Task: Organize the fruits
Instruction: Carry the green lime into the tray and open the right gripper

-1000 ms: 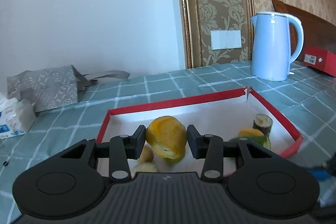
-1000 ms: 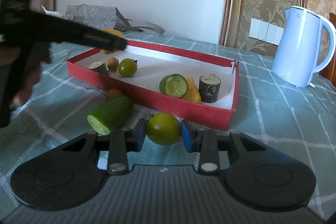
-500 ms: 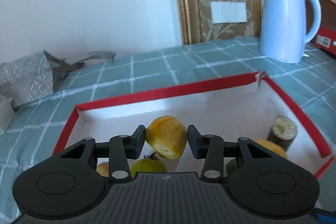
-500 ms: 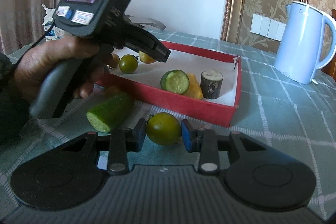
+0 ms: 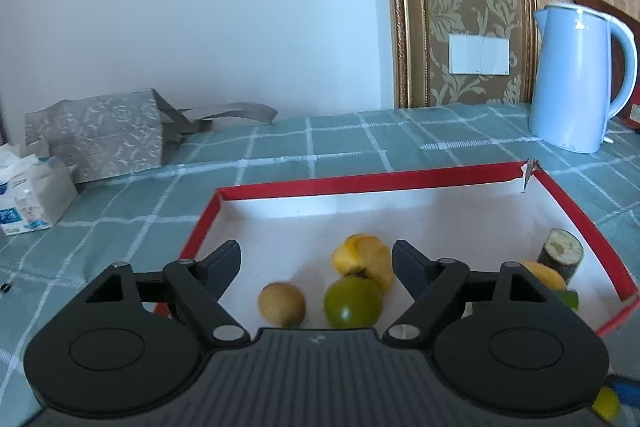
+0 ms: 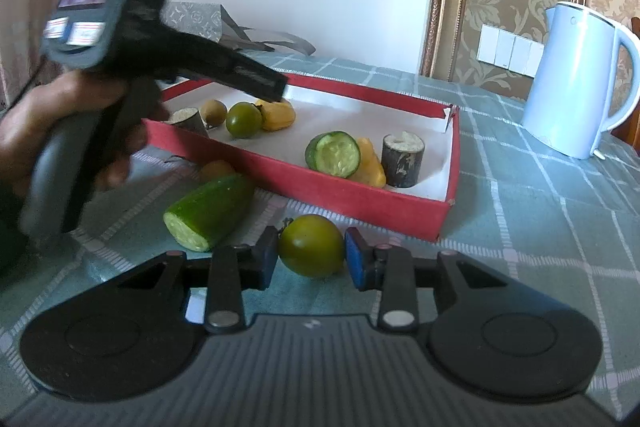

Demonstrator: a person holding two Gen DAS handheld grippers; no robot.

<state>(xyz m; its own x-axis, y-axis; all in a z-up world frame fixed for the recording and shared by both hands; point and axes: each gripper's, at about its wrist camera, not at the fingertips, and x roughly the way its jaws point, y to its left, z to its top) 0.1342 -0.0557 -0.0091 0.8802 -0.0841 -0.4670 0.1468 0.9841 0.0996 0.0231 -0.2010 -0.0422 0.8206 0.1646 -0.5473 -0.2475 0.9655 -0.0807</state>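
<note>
The left gripper (image 5: 316, 259) is spread wide and holds nothing; it hangs above the red tray (image 5: 360, 183). Below it, a yellow fruit piece (image 5: 362, 261) lies on the tray floor, touching a green tomato (image 5: 352, 303). The right gripper (image 6: 311, 255) brackets a second green tomato (image 6: 311, 245) on the tablecloth (image 6: 540, 227), pads at its sides, just outside the tray

Yellow fruit (image 5: 362, 261) inside red tray (image 5: 360, 182)

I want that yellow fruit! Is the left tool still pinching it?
Apart. In the left wrist view the left tool is open, and white tray floor shows between each finger and the yellow fruit.
</note>
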